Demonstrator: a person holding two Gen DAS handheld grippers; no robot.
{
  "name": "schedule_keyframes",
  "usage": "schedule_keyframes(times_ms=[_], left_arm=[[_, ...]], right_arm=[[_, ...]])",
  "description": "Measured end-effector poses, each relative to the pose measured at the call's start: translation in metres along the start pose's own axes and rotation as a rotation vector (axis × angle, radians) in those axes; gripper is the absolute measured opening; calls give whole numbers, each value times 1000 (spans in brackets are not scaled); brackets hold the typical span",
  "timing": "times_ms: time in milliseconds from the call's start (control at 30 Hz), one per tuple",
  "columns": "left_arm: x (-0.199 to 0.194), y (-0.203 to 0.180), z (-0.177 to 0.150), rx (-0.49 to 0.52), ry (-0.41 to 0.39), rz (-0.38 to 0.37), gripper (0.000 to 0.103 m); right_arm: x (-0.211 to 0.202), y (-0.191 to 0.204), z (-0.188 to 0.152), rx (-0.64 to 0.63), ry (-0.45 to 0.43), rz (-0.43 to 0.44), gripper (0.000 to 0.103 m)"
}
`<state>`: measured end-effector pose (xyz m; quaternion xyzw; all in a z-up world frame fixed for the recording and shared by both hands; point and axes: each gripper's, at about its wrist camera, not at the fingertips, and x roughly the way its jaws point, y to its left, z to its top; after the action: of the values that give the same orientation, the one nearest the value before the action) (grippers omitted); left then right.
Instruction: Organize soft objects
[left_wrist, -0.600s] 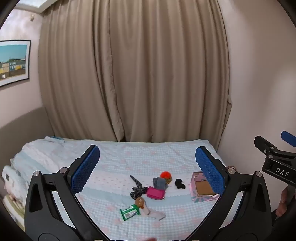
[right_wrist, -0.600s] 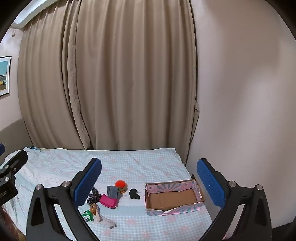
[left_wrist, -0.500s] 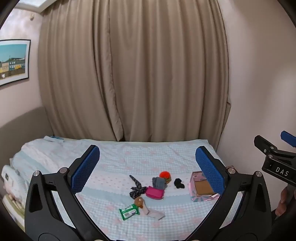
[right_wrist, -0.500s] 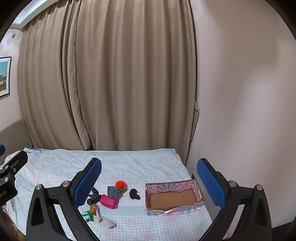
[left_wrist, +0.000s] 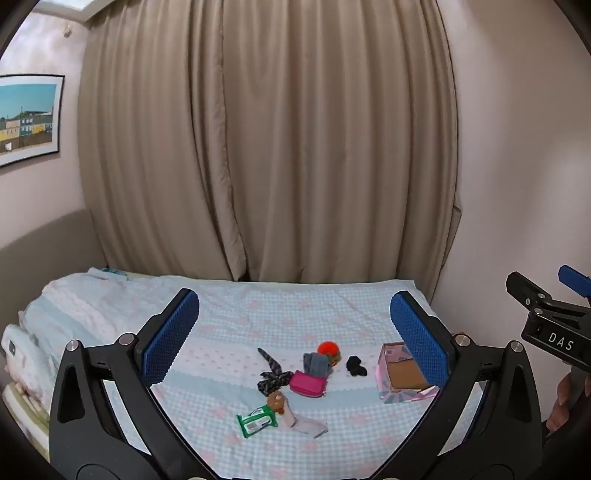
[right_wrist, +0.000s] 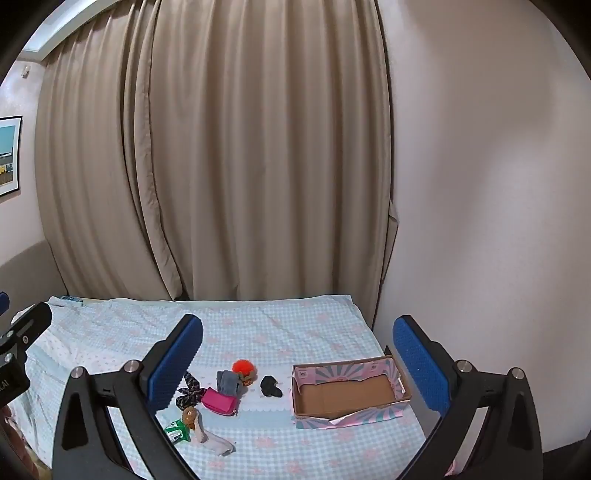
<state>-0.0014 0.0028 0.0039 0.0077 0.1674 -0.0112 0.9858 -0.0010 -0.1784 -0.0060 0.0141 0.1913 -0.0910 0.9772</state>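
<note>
Above the bed's near edge both grippers, left gripper and right gripper, hang as before, jaws wide apart, holding nothing. Soft objects remain mid-bed, left of the cardboard box.

Soft, even light; fisheye-bowed edges

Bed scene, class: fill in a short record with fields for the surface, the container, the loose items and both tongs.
surface: bed with a light blue checked sheet
container: open cardboard box, pink patterned outside, nothing in it, at the bed's right side
loose items: orange pompom, grey cloth, pink pouch, black cloth, dark patterned scrunchie, green packet, pale sock
item layout: clustered left of the box, none inside it
left tongs: open, holding nothing
right tongs: open, holding nothing
</note>
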Motion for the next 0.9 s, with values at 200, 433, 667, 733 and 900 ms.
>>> schedule_keyframes(times_ms=[200,433,667,733,900], left_arm=[[1,1,1,-6,-2,-2,103],[1,3,4,-10,10,-8,103],[2,2,5,-8,13,-15,103],[4,1,5,-7,13,-16,103],[6,0,4,-6,14,-17,103]], right_arm=[[0,-1,-1,-1,-1,2,103],[1,-1,-2,5,5,-2,103],[-2,0,0,1,11,-9,103],[-2,1,0,1,9,-9,103],[-4,3,1,-2,5,-11,103]])
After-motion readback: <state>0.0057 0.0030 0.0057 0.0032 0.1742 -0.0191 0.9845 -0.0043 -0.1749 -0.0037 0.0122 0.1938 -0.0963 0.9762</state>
